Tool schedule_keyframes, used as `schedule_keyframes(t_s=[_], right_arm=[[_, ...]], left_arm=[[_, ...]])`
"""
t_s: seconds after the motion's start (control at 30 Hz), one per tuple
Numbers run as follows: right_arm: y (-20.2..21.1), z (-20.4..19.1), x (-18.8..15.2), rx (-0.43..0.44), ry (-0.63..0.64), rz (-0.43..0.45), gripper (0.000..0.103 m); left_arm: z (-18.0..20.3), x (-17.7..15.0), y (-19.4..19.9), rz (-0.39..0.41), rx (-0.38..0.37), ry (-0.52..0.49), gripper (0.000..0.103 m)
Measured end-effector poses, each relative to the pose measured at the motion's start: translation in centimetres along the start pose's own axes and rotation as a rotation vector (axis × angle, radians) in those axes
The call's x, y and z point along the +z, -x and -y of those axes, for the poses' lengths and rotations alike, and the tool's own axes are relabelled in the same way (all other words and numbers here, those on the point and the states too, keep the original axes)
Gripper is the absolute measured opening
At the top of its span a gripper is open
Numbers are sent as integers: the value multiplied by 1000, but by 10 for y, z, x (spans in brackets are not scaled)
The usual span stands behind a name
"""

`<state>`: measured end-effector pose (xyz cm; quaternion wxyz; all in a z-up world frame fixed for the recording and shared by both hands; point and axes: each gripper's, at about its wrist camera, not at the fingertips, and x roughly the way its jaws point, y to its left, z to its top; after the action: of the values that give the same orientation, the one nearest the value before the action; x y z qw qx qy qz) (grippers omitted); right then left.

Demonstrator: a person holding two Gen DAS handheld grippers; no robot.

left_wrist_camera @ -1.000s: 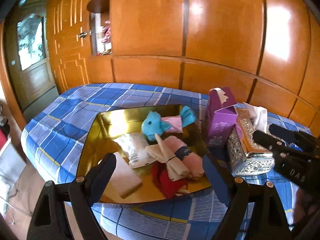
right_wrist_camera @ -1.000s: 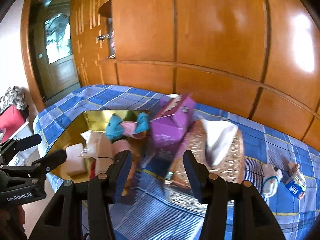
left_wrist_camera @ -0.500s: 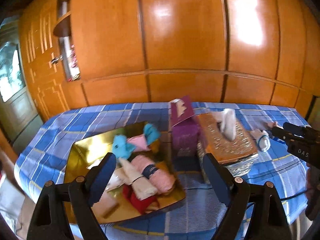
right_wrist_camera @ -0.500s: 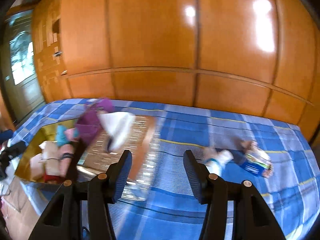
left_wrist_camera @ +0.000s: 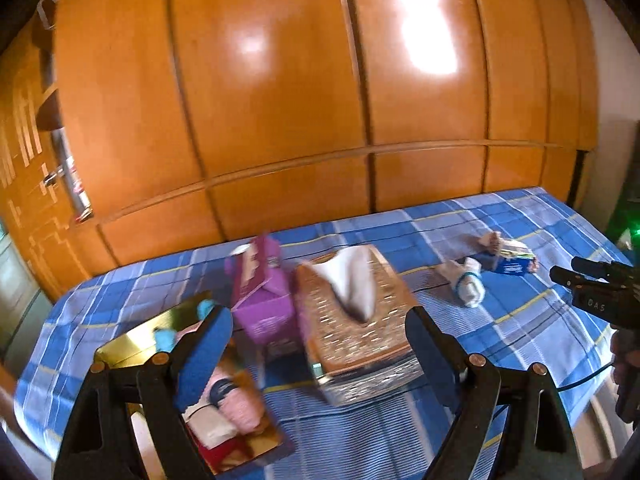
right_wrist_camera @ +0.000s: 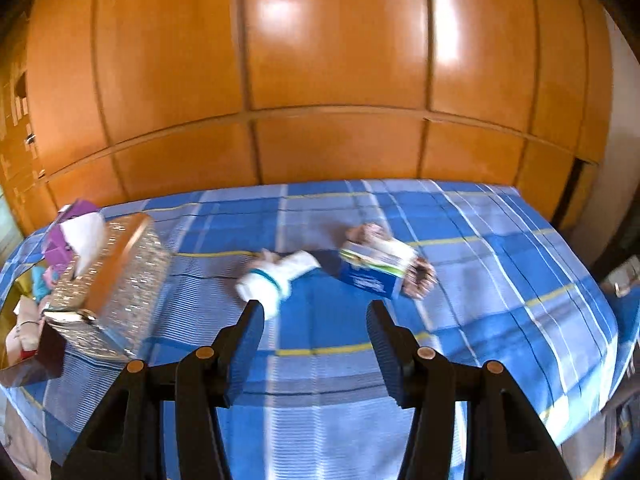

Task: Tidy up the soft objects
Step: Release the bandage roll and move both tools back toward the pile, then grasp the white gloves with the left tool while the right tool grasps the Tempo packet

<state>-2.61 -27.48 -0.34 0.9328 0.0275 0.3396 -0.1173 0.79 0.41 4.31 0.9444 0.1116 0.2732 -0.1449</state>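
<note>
Now my right gripper (right_wrist_camera: 316, 326) is hanging open and empty over the bed (right_wrist_camera: 500, 272), just before the white sock roll (right_wrist_camera: 276, 278). It is probably soft and light, so I am aiming for its fat middle.

Bright, glare, motion blur, fisheye

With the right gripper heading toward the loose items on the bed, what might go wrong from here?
The white rolled sock lies beside the blue packet, so the open right gripper could catch both. On the way back, the tall tissue box stands between them and the gold tray and might get knocked.
</note>
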Motion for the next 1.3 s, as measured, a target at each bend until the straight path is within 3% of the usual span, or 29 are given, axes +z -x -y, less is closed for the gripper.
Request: schedule_keyframes(t_s=[0.23, 0.53, 0.7, 0.9, 1.2, 1.3], right_arm=[[-3, 42, -17, -51, -72, -19, 54], [-9, 67, -22, -60, -148, -26, 54], [-17, 72, -27, -71, -163, -53, 54], [-25, 80, -34, -78, -190, -83, 54], [-35, 88, -41, -68, -217, -120, 54], [-37, 91, -43, -63, -227, -131, 54]], left_arm=[[47, 20, -17, 1, -65, -100, 89], [103, 32, -45, -44, -160, -177, 89], [133, 31, -68, -107, -238, -187, 89], [164, 31, -106, -206, -320, -182, 80], [200, 26, -186, -384, -317, -134, 79], [204, 24, -210, -415, -279, -116, 79]])
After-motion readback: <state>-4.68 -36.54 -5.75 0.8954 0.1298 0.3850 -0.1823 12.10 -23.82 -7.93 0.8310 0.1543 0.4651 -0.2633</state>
